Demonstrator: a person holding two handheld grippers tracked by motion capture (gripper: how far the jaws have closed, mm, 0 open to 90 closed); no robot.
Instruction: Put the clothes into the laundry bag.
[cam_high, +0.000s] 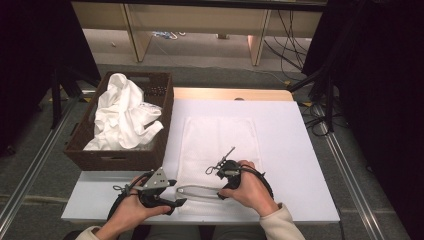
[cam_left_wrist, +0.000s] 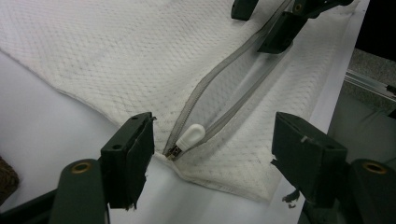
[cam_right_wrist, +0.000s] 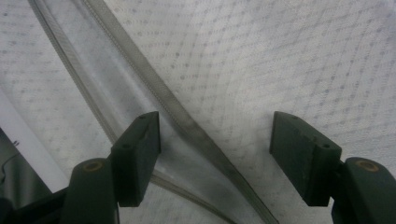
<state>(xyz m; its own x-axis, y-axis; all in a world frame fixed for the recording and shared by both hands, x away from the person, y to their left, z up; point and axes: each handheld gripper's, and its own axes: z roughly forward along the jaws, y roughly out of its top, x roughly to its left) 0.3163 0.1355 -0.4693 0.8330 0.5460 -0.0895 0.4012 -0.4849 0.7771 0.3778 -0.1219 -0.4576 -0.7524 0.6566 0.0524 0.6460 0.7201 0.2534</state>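
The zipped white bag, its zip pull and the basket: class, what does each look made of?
The white bag looks like matte mesh fabric, from its dotted, netted weave. Its zip pull seems smooth white plastic or rubber, rounded and faintly glossy. The basket appears to be dark brown wicker, from its ribbed woven walls.

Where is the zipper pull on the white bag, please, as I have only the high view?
Observer: The white zipper pull lies at the zipper's end, near a corner of the bag, untouched between the open jaws of the left gripper.
Operator: Is the right gripper holding anything?
Observer: No. The right gripper has its jaws open, straddling one grey zipper tape of the gaping opening.
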